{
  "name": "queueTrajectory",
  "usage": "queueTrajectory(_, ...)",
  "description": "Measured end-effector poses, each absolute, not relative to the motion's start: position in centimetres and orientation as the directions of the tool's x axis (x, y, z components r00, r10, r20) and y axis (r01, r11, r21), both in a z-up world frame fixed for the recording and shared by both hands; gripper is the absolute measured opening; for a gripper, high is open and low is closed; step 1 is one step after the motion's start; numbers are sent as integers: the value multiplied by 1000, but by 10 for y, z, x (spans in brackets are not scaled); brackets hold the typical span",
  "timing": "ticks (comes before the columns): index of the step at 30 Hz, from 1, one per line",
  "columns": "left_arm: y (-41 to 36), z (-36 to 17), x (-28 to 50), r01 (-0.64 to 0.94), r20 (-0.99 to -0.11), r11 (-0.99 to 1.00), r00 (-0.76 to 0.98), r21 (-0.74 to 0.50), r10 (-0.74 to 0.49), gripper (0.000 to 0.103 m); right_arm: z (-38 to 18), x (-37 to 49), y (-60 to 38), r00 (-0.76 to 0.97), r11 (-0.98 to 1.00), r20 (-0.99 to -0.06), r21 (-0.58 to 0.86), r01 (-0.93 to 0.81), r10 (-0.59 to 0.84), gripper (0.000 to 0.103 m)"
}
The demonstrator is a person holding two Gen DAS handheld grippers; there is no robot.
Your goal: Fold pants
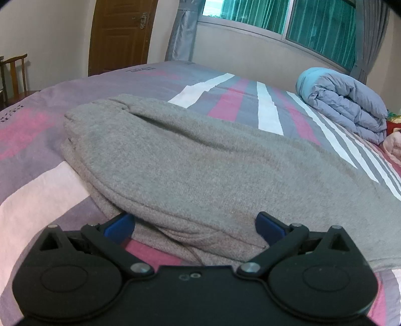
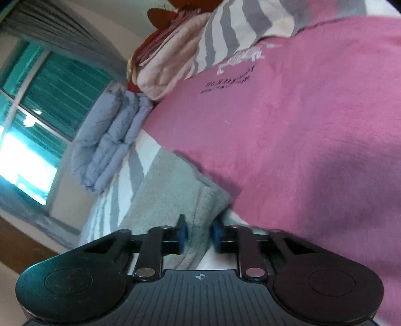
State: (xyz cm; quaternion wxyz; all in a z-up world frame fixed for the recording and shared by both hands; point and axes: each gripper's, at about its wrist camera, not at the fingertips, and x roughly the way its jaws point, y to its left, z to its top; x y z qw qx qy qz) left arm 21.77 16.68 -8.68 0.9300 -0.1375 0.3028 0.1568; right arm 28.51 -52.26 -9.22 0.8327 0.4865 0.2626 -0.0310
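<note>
From the left wrist camera I see my left gripper spread wide, its blue pads either side of the near hem of the grey pants, holding nothing. The pants lie folded in layers on the striped bed, stretching from the near edge toward the middle. A rolled blue duvet sits by the far right side of the bed, below the window. A brown door stands in the far wall.

The right wrist camera is rolled sideways. My right gripper is narrowed, with a bunched fold of the pants between its blue pads; they appear to pinch the cloth. The pink part of the bed fills the right, and the duvet lies beyond the pants.
</note>
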Motion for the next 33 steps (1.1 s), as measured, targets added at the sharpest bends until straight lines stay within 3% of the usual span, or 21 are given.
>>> queueTrajectory(7,167,-86,218,-371,-607,915,767,-158,206,98,-95,273,-527,867,504,-439,819,276,238,17)
queueTrajectory(13,166,-75,208,-386,-569,913,784,-136,246,96,-78,282,-518,842,567,-496,764,307,212,17)
queueTrajectory(18,184,-65,183,-466,-527,859,795,-213,301,96,-60,282,-507,846,621,-503,723,302,174,17)
queueTrajectory(25,199,-64,162,-537,-536,804,770,-255,345,96,-3,283,-455,897,717,-407,677,169,173,17)
queueTrajectory(33,217,-65,142,-558,-521,783,771,-276,366,96,63,289,-314,904,795,-252,590,-140,346,17)
